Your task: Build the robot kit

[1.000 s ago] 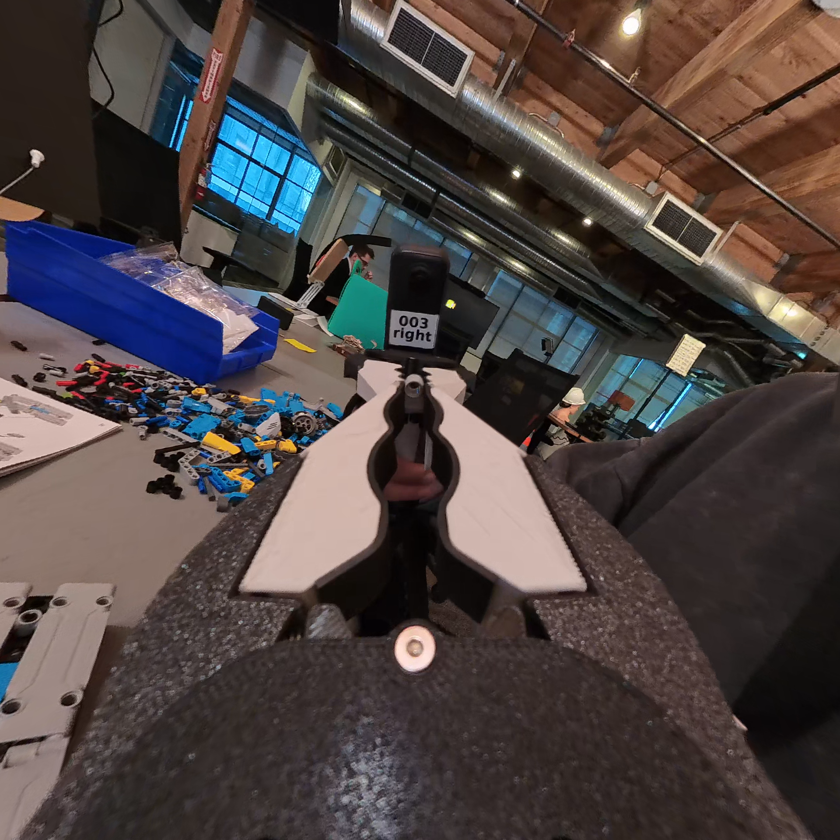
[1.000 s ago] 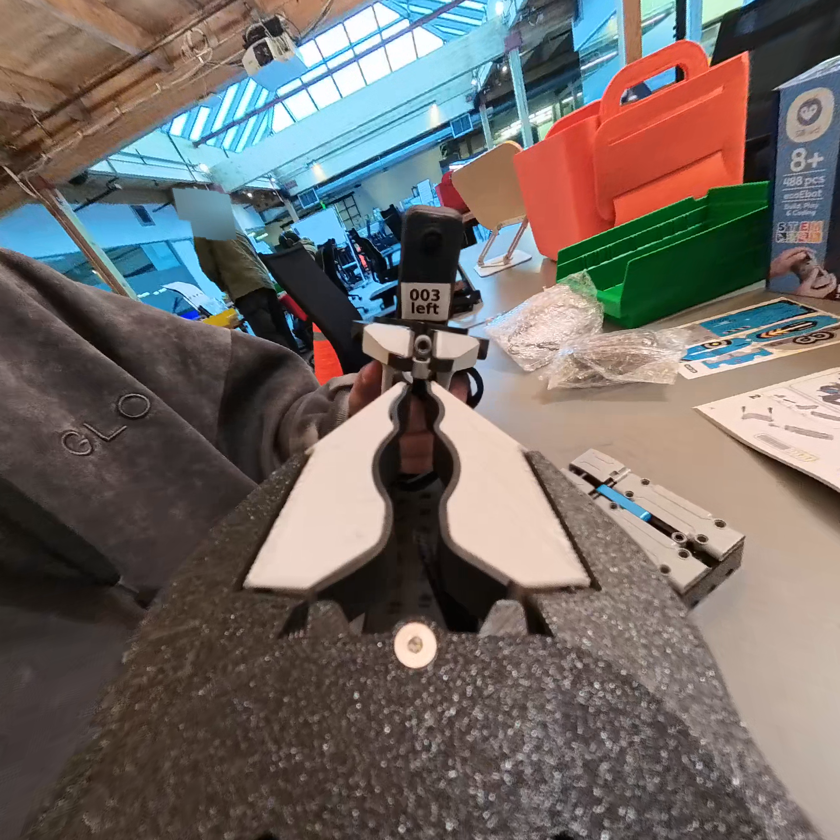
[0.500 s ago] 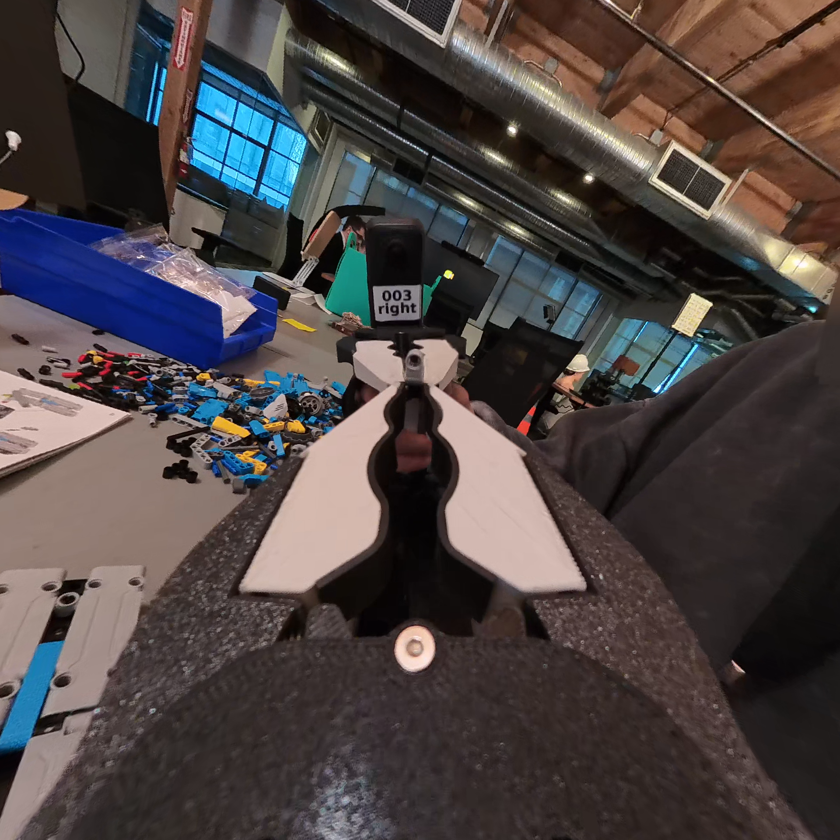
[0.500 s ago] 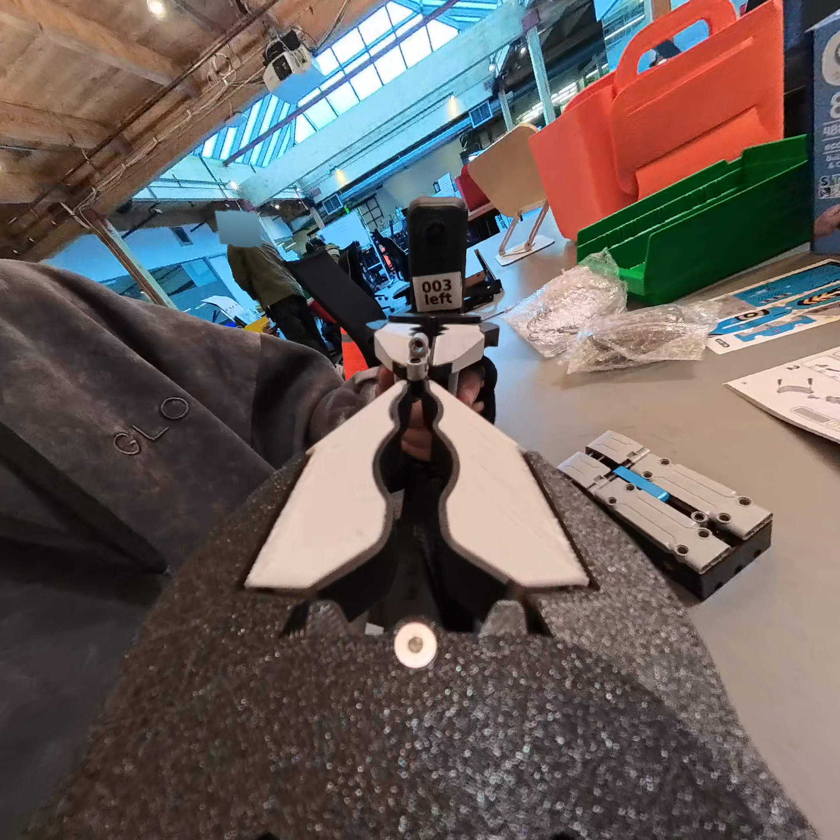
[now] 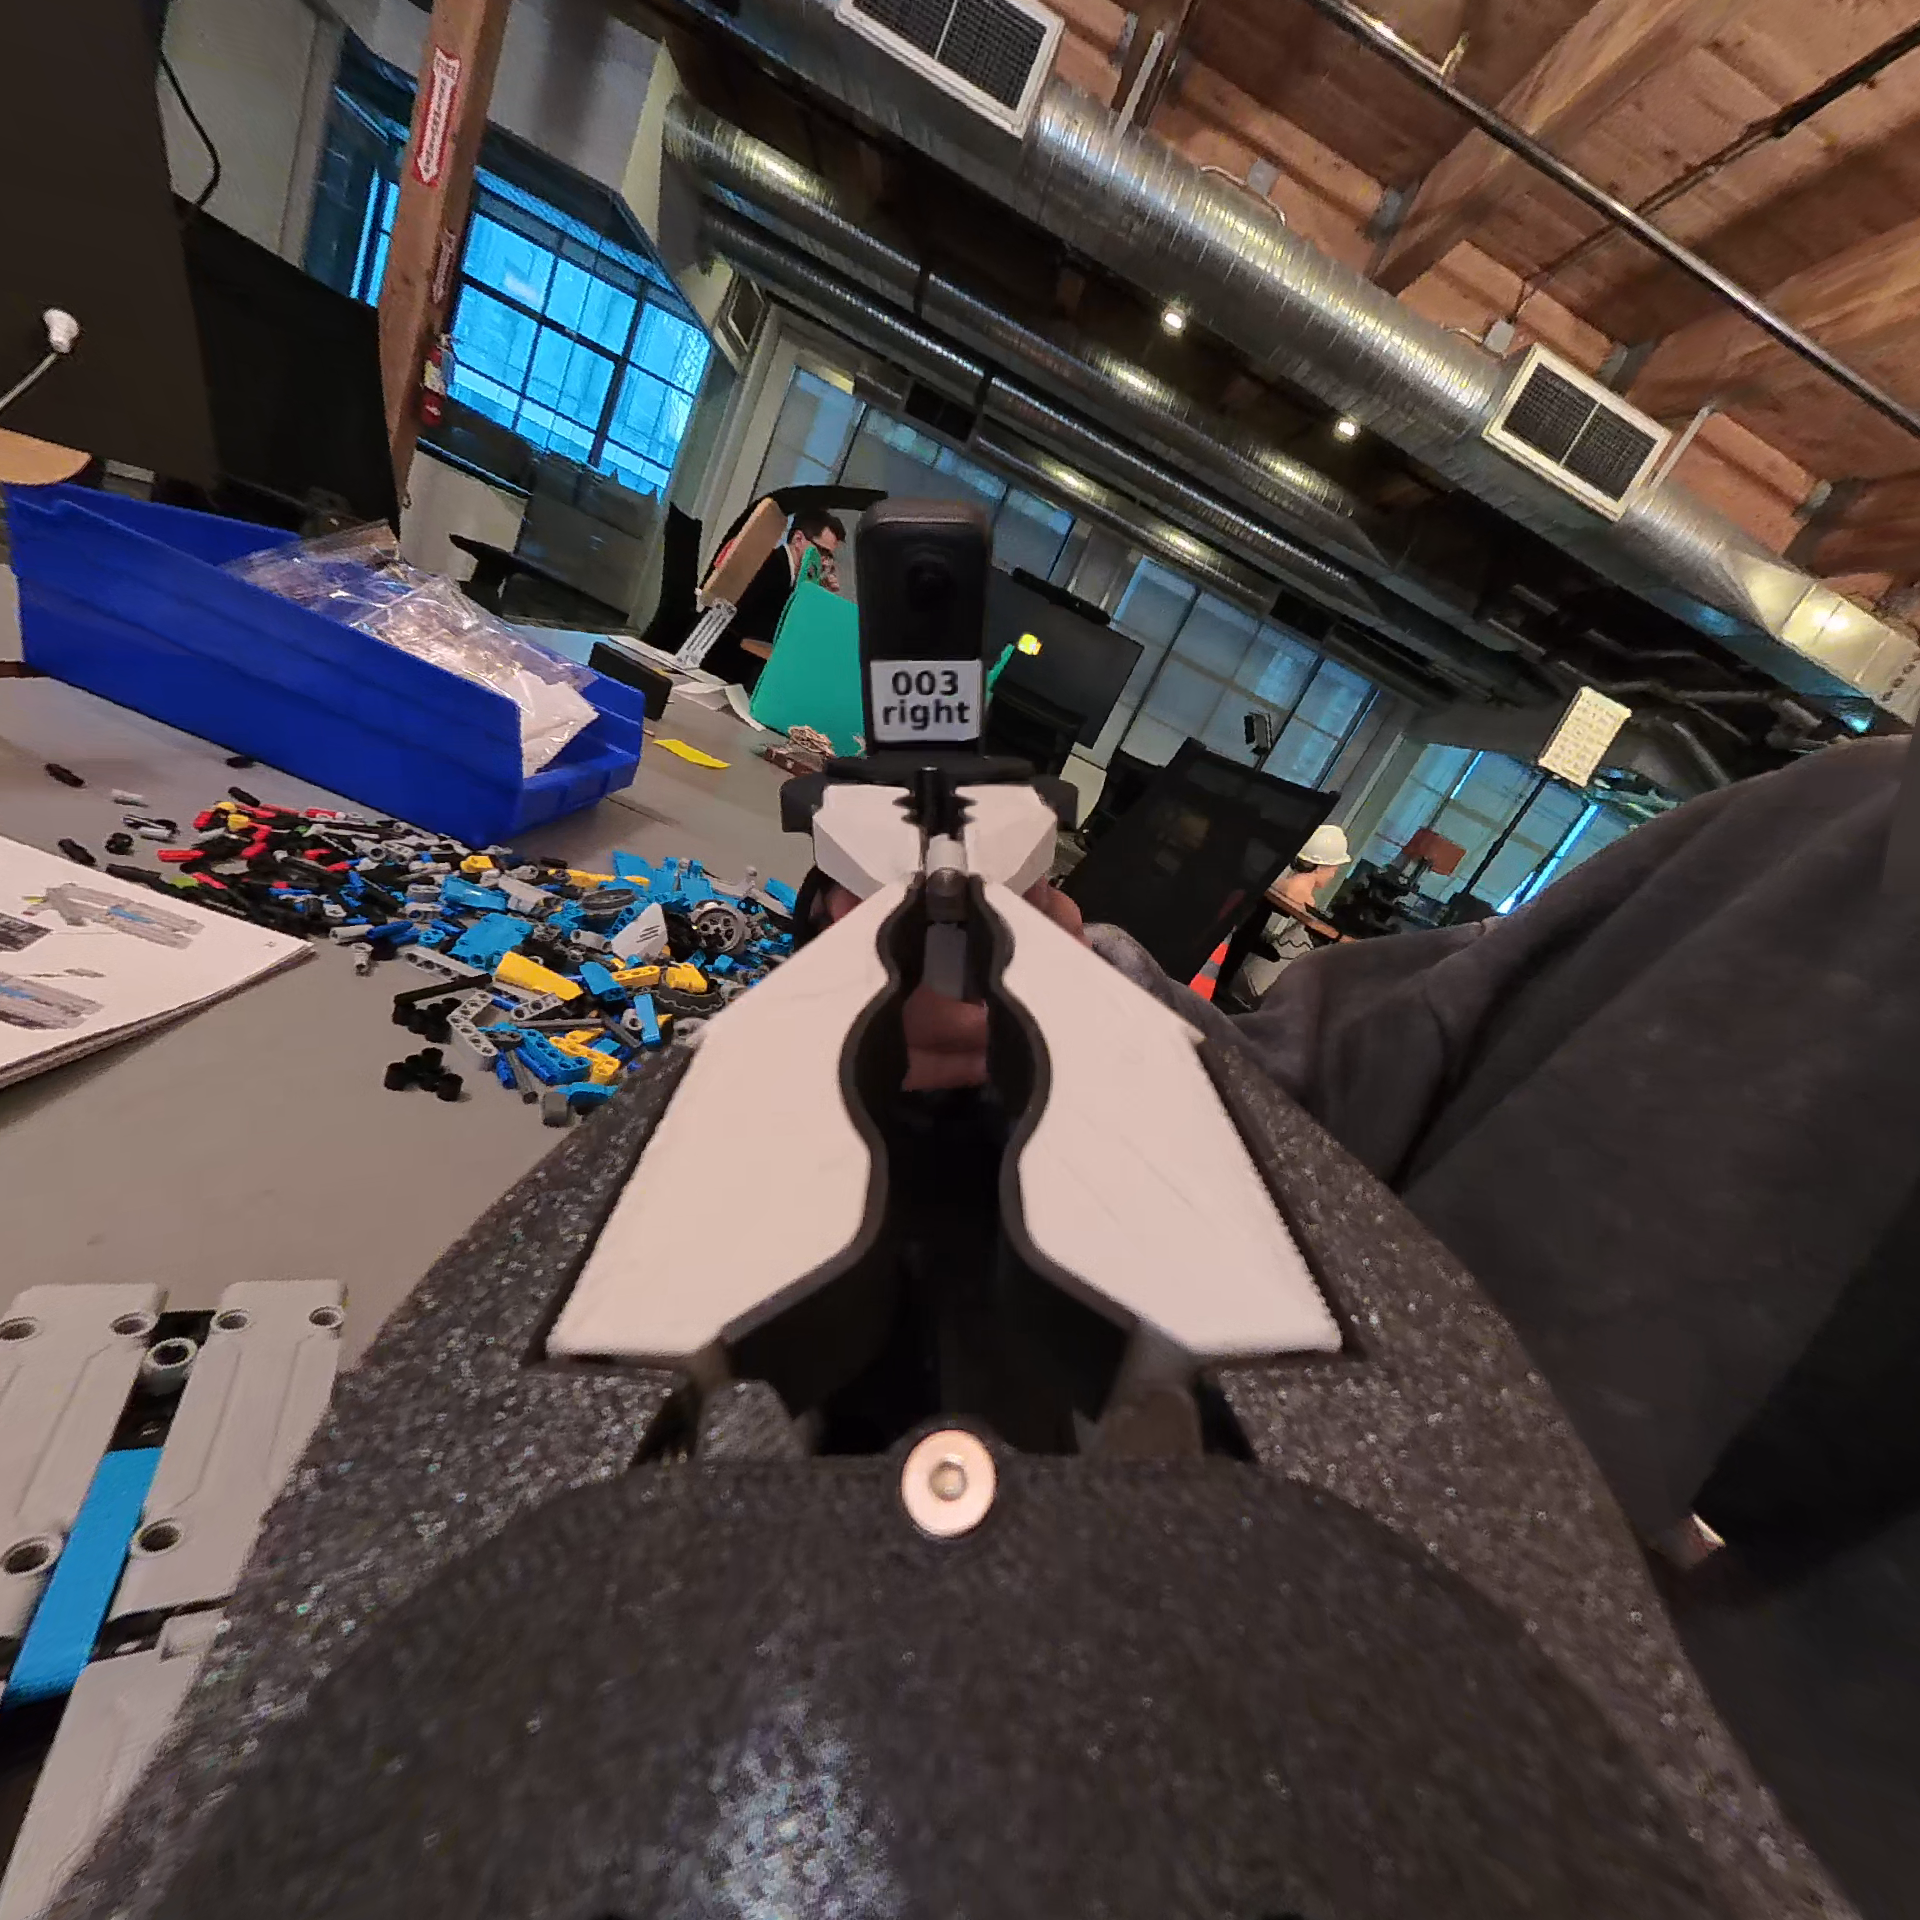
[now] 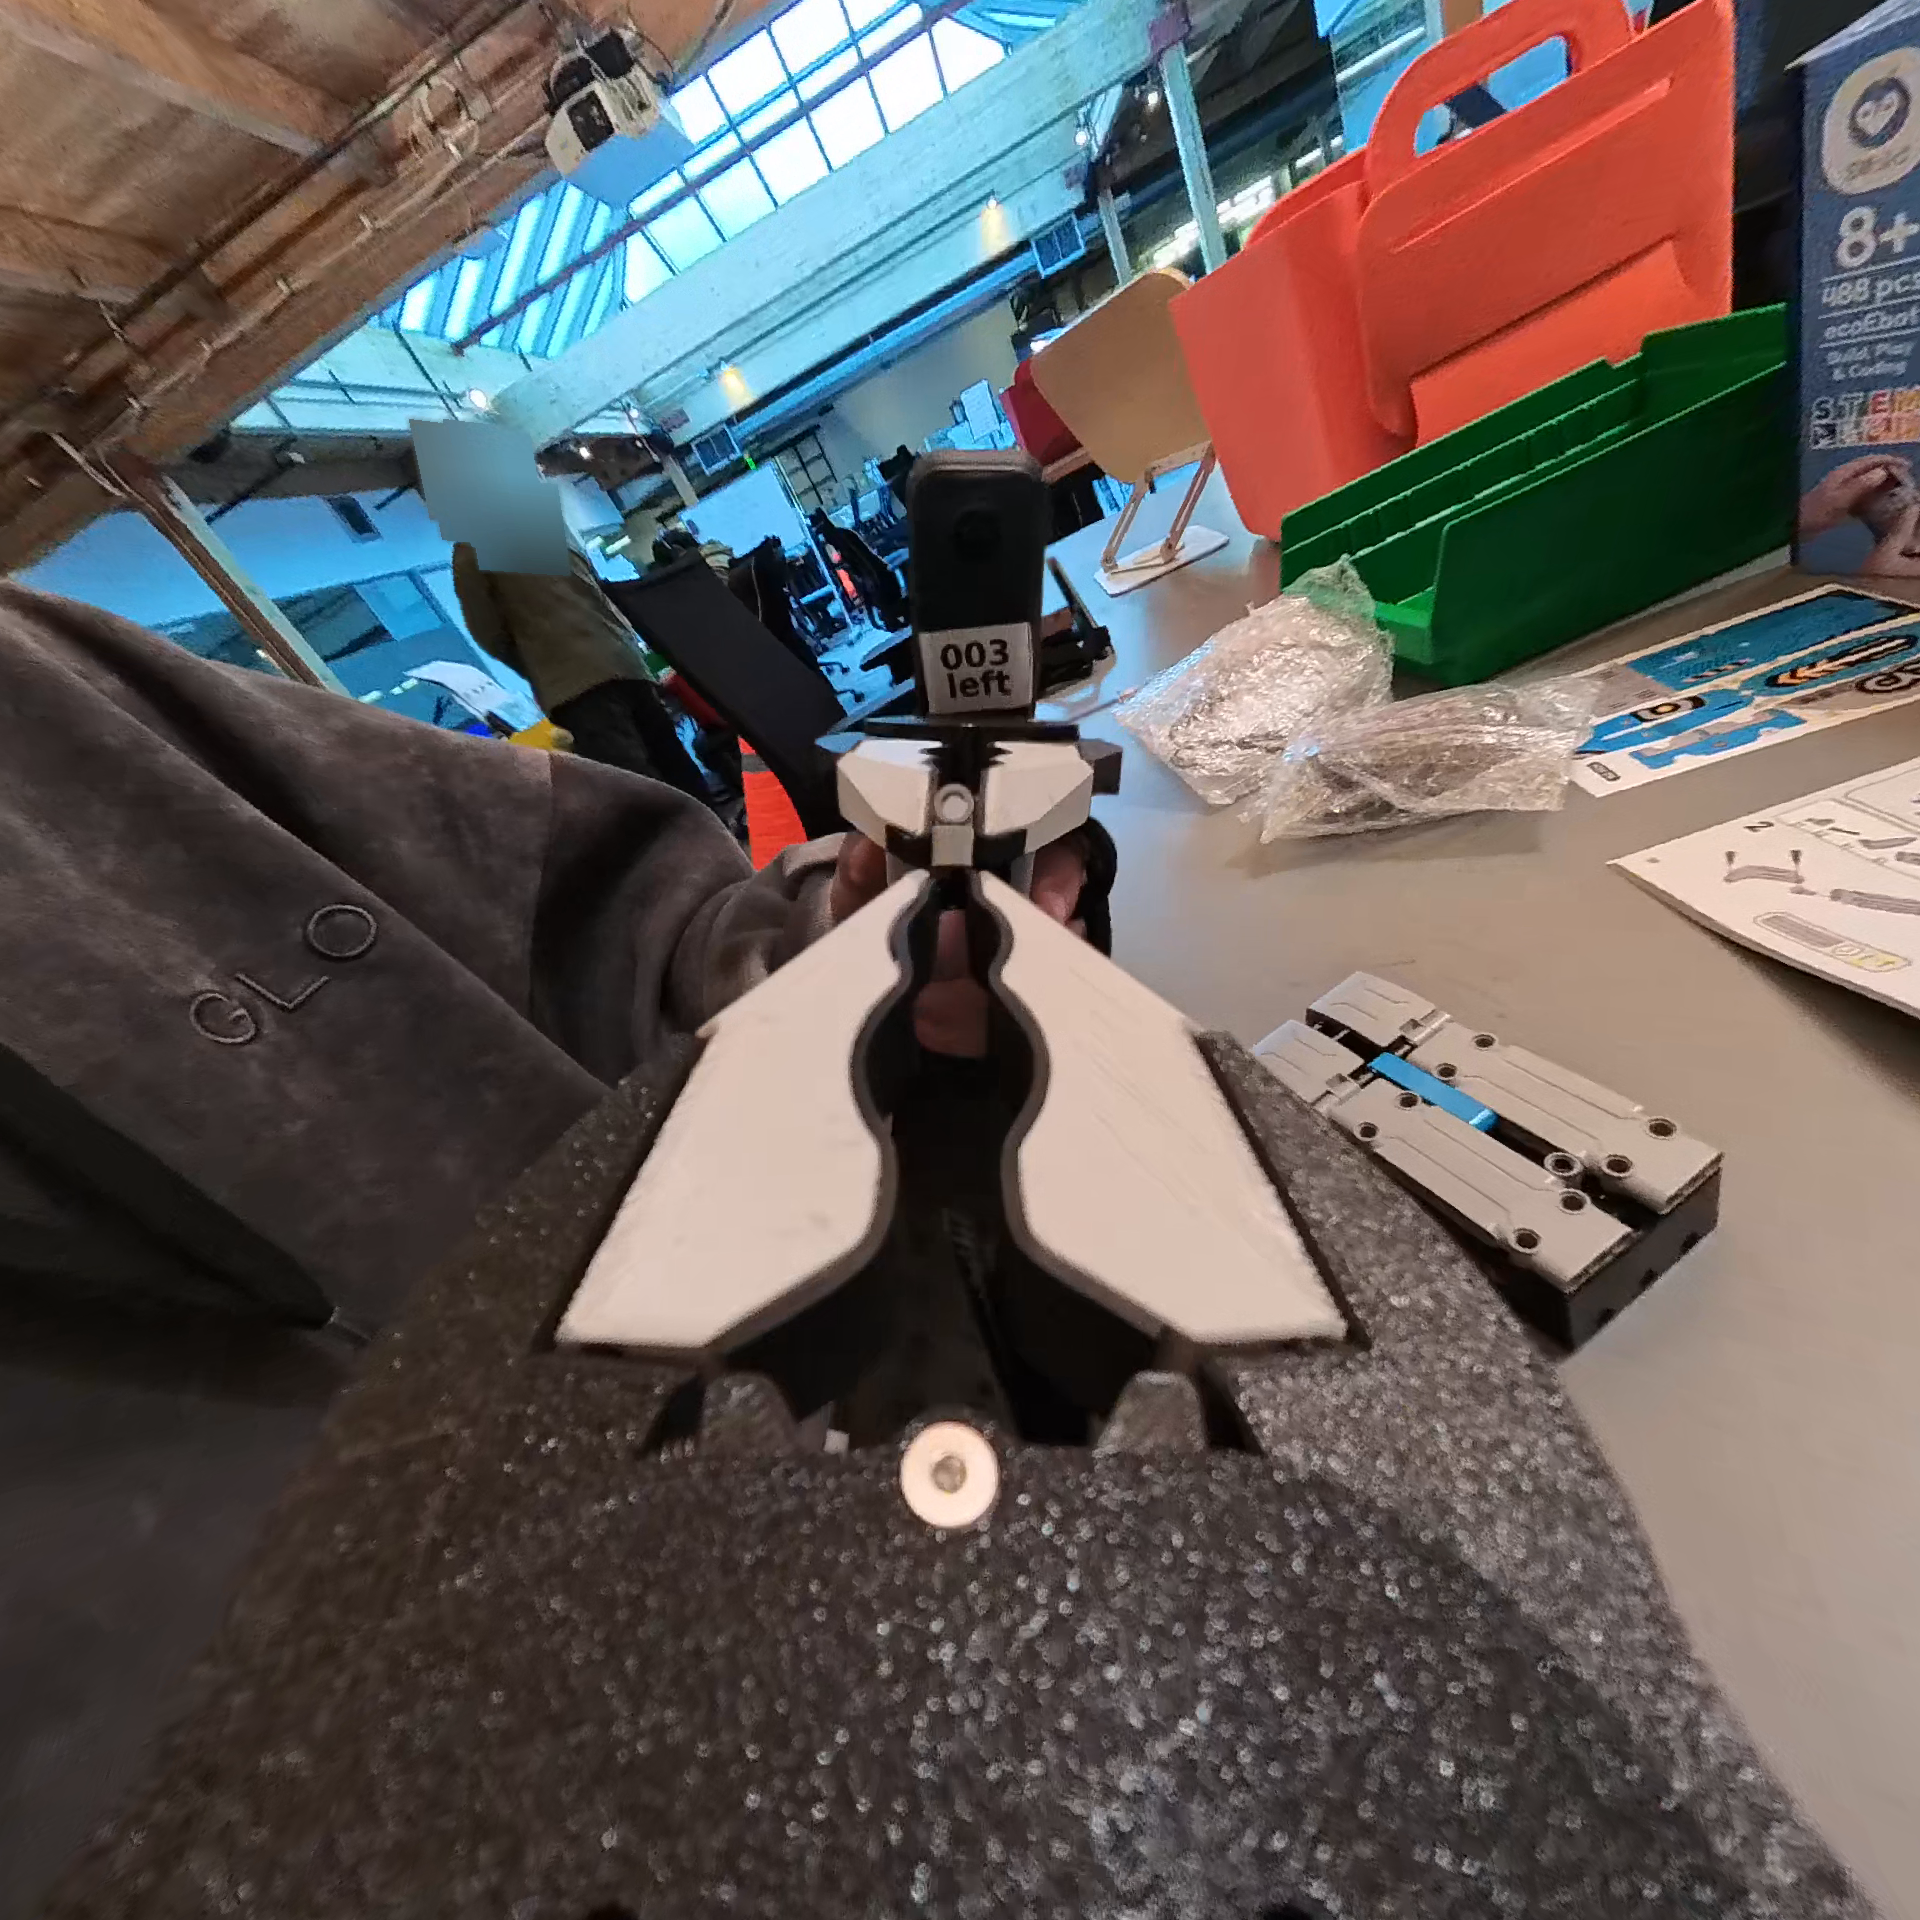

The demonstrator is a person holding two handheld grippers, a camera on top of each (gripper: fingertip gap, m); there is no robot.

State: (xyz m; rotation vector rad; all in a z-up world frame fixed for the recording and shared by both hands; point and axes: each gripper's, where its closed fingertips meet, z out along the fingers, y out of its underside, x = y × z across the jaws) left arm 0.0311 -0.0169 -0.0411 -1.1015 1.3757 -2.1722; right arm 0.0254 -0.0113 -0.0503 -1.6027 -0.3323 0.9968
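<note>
My two grippers face each other tip to tip above the grey table. The left gripper (image 5: 943,896) is shut, and a small grey pin piece (image 5: 943,940) sits between its tips. The right gripper (image 6: 945,885) is shut too, and its tips meet the same small grey piece (image 6: 952,831). Each view shows the other gripper just beyond: the right one (image 5: 935,847) and the left one (image 6: 961,795). Fingers of the person's hands show behind the gaps. A grey panel assembly with a blue beam (image 6: 1486,1153) lies on the table to the right of the right gripper, and it also shows in the left wrist view (image 5: 104,1455).
A pile of small blue, yellow and black bricks (image 5: 540,935) lies near a blue bin (image 5: 312,665) and a booklet (image 5: 94,956). A green bin (image 6: 1538,499), an orange bag (image 6: 1455,260), plastic bags (image 6: 1351,727) and printed sheets (image 6: 1818,873) stand on the other side. A grey sleeve (image 6: 312,935) is close. The grippers are tip to tip, or close to it.
Both grippers stay shut and tip to tip. They have shifted slightly together, so more of the grey panel assembly shows in both views.
</note>
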